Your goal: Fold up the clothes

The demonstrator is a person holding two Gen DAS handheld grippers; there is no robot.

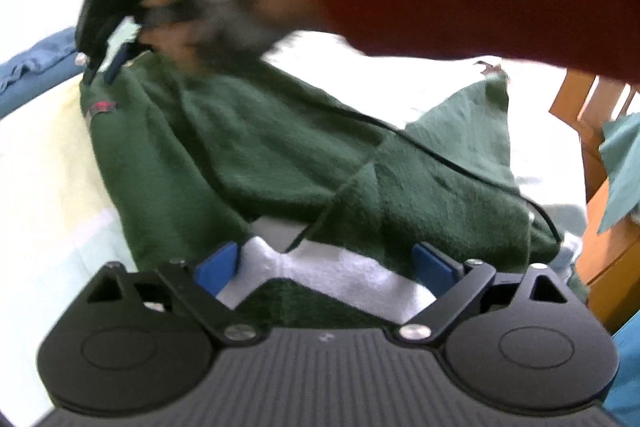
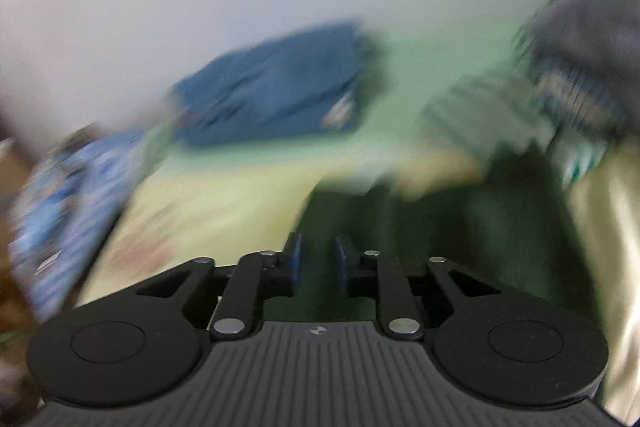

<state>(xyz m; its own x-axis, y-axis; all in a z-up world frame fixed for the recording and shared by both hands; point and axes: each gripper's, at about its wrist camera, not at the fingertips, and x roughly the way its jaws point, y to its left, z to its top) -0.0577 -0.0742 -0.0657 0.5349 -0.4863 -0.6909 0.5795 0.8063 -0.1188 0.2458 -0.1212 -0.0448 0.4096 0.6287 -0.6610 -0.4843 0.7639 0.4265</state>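
2 grippers: left gripper (image 1: 334, 265) fingers spread over green garment (image 1: 256, 147) hem, right gripper (image 2: 318, 263) narrowed, grip unclear.

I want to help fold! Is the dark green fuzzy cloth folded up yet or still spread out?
Still mostly spread out. The dark green fuzzy cloth lies long and rumpled across the bed, one corner sticking up, not in a neat stack.

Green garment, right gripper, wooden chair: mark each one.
green garment (image 1: 280, 155), left wrist view, middle of the spread fabric
right gripper (image 1: 105, 69), left wrist view, between its fingertips at the garment's far edge
wooden chair (image 1: 576, 107), left wrist view, back slat
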